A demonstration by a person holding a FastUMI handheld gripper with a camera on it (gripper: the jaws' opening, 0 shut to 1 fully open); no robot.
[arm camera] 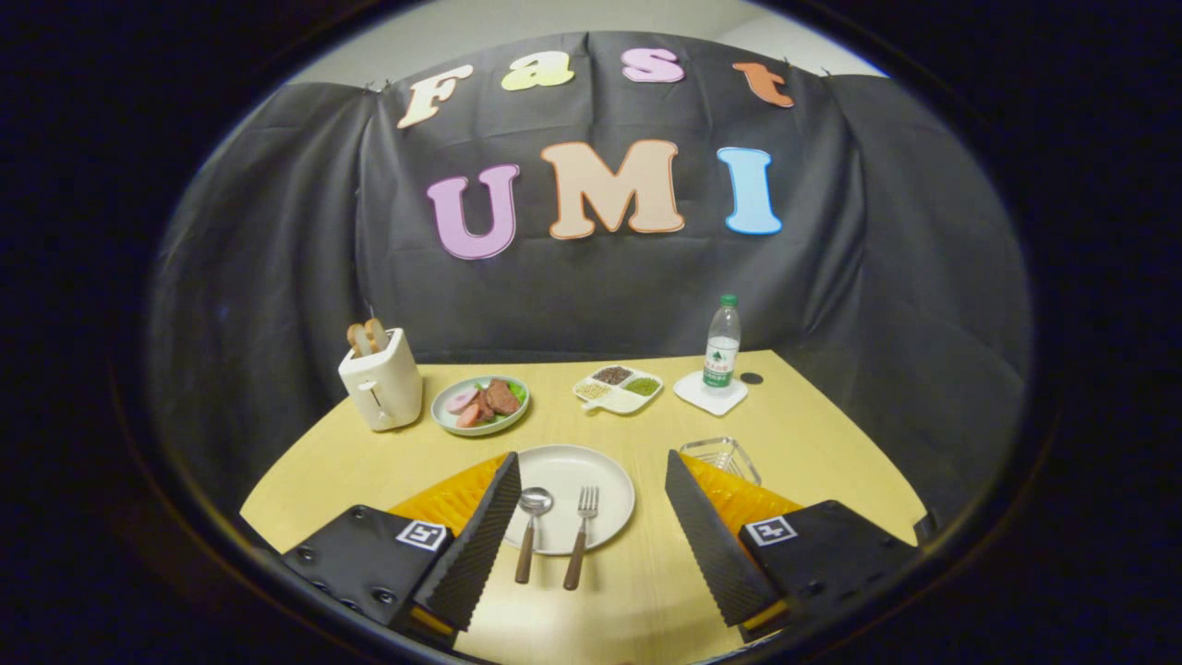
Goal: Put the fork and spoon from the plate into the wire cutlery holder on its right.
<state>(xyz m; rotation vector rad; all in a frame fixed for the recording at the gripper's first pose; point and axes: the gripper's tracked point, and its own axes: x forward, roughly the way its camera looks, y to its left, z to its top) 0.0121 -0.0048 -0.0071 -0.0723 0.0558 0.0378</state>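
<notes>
Two utensils, spoon (pixel 531 534) and fork (pixel 580 537), lie side by side on the plate (pixel 605 476), handles toward us for easy pickup. We hold the tongs (pixel 586 545) wide apart, empty, above them; the holder (pixel 721 455) waits just right on the worktop (pixel 813 434).

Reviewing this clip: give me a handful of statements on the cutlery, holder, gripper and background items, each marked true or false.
1. The wooden-handled metal spoon and wooden-handled metal fork lie side by side on the round white plate. True.
2. The hand-held gripper is shut on the fork. False: its fingers stand wide open, the plate between them.
3. The wire cutlery holder already holds the spoon. False: both utensils are on the plate.
4. The cream toaster has bread slices in its slots. True.
5. The clear green-capped water bottle lies on its side. False: it stands upright on a white square coaster.
</notes>
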